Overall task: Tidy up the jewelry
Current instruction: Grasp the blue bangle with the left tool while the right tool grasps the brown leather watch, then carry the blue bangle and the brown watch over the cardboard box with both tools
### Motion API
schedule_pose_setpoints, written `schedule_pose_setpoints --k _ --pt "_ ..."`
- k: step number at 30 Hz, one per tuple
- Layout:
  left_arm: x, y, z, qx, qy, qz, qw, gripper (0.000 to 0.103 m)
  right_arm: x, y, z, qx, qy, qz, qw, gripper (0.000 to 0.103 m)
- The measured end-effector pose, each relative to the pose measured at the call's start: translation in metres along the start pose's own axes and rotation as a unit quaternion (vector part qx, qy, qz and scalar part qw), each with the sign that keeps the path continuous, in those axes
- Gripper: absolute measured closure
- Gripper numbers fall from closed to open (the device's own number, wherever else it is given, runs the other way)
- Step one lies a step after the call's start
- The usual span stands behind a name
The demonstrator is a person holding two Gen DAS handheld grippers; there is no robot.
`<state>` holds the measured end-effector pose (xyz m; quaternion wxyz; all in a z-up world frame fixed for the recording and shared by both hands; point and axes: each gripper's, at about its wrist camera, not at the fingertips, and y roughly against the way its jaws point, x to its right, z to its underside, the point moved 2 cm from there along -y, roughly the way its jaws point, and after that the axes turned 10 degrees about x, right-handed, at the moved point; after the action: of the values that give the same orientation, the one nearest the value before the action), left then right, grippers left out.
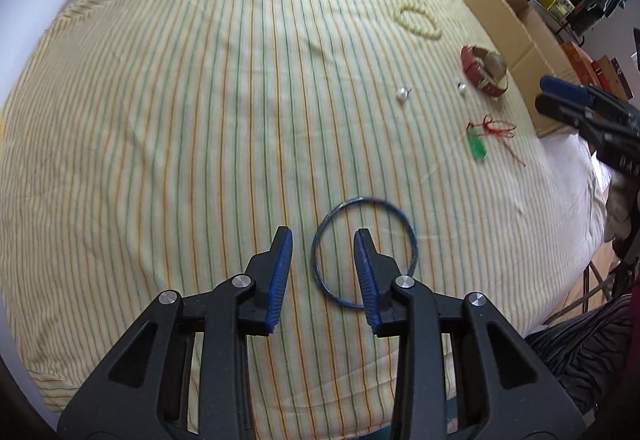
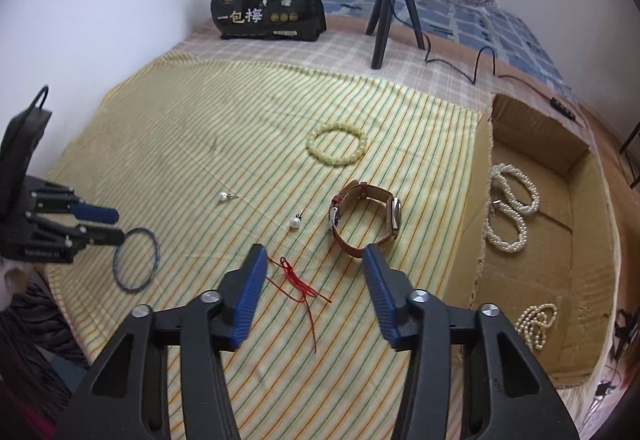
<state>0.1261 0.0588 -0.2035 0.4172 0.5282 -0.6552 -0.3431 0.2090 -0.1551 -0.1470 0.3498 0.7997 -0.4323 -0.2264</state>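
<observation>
A thin blue bangle [image 1: 364, 252] lies on the striped cloth [image 1: 180, 120]; my left gripper [image 1: 323, 238] is open just above it, its right finger over the ring. It also shows in the right wrist view [image 2: 136, 260]. My right gripper [image 2: 312, 260] is open and empty above a red cord [image 2: 300, 288]; the cord's green pendant [image 1: 477, 151] shows only in the left wrist view. A brown-strap watch [image 2: 364, 216], two pearl earrings [image 2: 295, 223] [image 2: 224, 196] and a pale bead bracelet [image 2: 337, 142] lie on the cloth. The cardboard box [image 2: 560, 280] at right holds pearl strands [image 2: 510, 208].
A black snack bag [image 2: 268, 2] and a small black tripod [image 2: 394, 12] with a cable stand at the far end of the bed. Folded quilts lie behind them. The bed's edge drops off at the near right in the left wrist view.
</observation>
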Motion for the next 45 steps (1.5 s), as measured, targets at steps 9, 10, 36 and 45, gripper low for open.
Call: schedule_pose_setpoints --k 9,10,36,45 --pt "-0.005 -0.013 0.003 -0.017 0.002 -0.010 0.9998 0.078 -0.001 -0.020 -0.005 -0.018 0.001 -0.003 1.000 0.067" --pt "-0.005 -0.013 0.004 -0.017 0.001 -0.011 0.9998 0.078 -0.001 -0.023 -0.005 -0.021 0.005 0.000 1.000 0.067" --pt "0.029 -0.028 0.003 0.002 -0.067 -0.047 0.9967 0.101 0.001 -0.069 0.005 -0.076 0.048 0.049 0.995 0.094" --pt "0.024 -0.005 -0.014 0.034 -0.040 -0.029 0.9982 0.102 0.006 -0.053 -0.002 -0.046 0.021 0.043 0.998 0.099"
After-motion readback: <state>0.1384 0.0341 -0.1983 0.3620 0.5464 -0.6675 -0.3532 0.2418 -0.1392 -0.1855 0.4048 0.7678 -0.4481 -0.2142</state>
